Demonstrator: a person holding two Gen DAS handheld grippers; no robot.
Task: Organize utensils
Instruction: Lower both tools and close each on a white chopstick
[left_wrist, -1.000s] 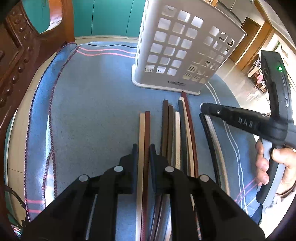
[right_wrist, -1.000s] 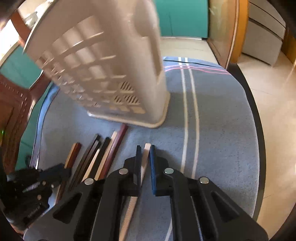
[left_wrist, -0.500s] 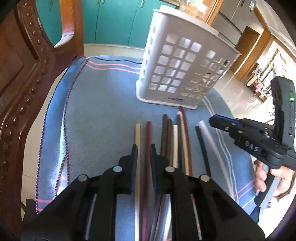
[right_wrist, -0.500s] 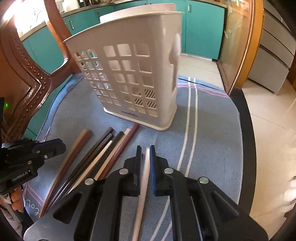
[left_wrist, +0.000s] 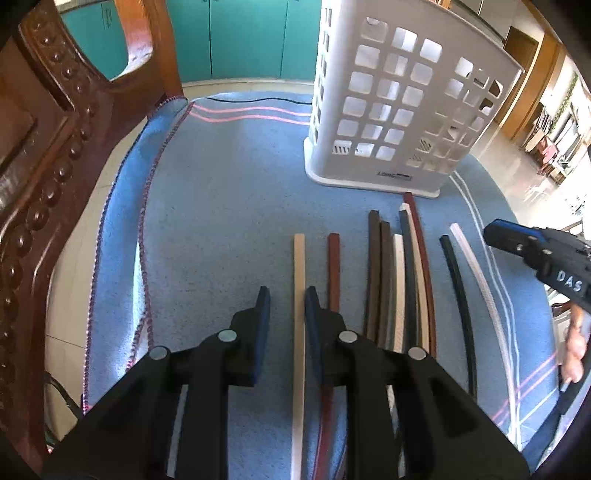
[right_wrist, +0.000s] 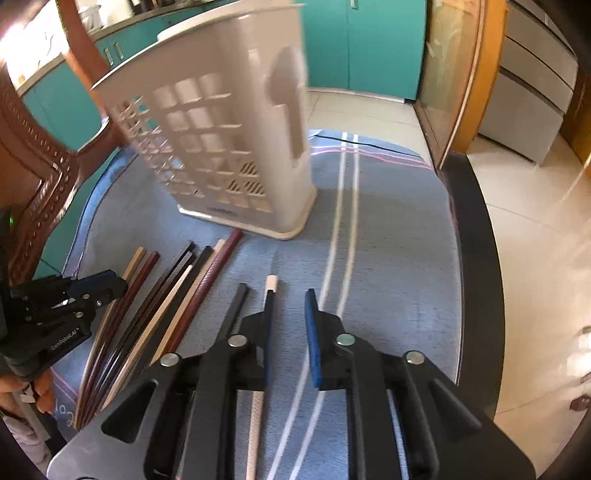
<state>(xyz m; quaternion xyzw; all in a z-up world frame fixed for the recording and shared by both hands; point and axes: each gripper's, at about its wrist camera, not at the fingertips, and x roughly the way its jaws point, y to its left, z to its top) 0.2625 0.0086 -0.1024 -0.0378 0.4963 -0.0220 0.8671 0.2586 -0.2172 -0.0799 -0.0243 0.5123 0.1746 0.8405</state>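
Currently, the left hand-held gripper (left_wrist: 286, 306) is released around a cream chopstick (left_wrist: 298, 280), its jaws just opened. The right hand-held gripper (right_wrist: 290, 314) is likewise released, a white chopstick (right_wrist: 271, 286) beside its left jaw. Ten chopsticks are counted on the counter (left_wrist: 221, 206), at 6 o'clock from one white basket (left_wrist: 399, 110). Neighbours could be nudged crooked on regrasping.

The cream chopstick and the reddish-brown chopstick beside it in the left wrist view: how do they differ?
The cream chopstick is pale; the reddish-brown chopstick is dark. The cream one lies between the left gripper's open fingers; the reddish-brown one lies just outside them. Both lie flat and nearly parallel on the blue cloth.
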